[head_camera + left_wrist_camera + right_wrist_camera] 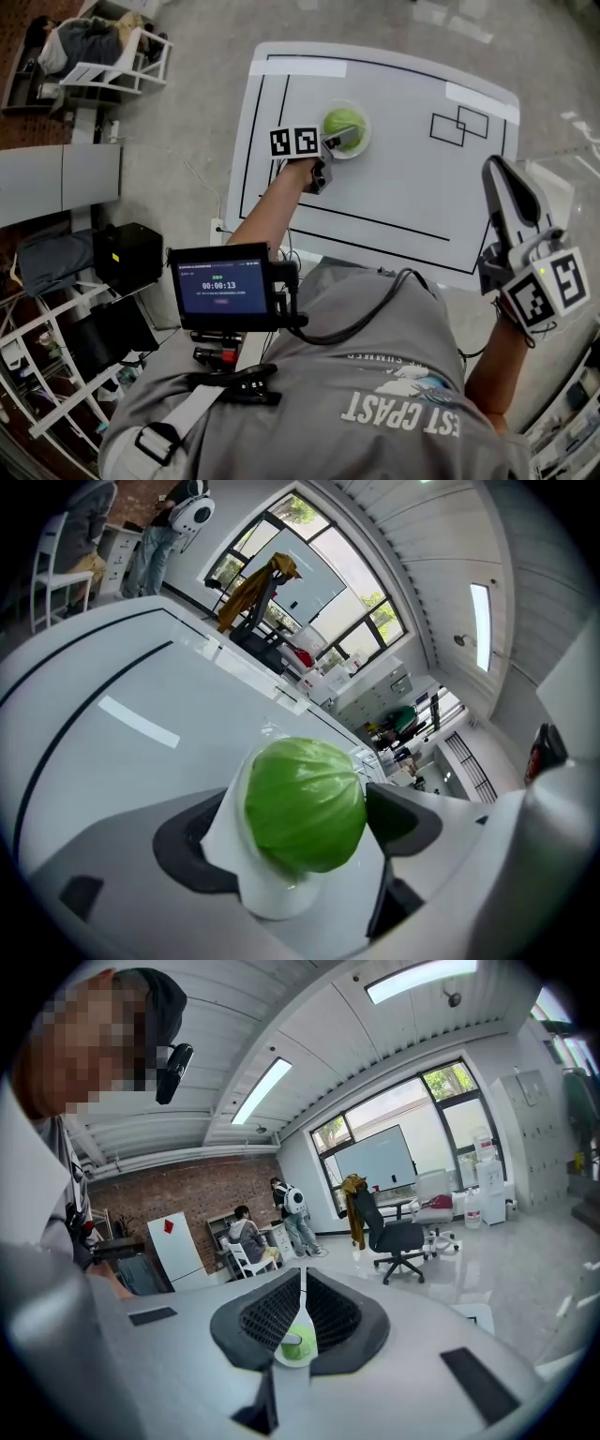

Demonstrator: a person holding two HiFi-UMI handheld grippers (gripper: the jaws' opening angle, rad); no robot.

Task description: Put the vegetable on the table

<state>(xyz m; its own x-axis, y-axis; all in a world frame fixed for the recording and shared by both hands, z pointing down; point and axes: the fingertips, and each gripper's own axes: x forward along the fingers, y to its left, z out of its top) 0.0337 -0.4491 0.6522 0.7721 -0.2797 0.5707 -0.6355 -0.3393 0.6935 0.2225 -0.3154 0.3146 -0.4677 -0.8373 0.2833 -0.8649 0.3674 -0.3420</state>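
Note:
A round green cabbage (344, 125) rests on a pale round base on the white table (394, 192), toward its far left part. My left gripper (337, 142) reaches in from the near side with its jaws on either side of the cabbage (305, 794). In the left gripper view its jaws stand wide, and a thin gap shows between the right pad (398, 813) and the leaves. The white base hides part of the left pad. My right gripper (495, 173) is held up off the table's right edge, shut and empty (302, 1297).
Black lines frame the table top, with two overlapping black rectangles (459, 124) at its far right. A small screen (223, 286) hangs on the person's chest. White chairs and shelving (103, 56) stand on the floor at the left. An office chair (398, 1237) stands farther off in the room.

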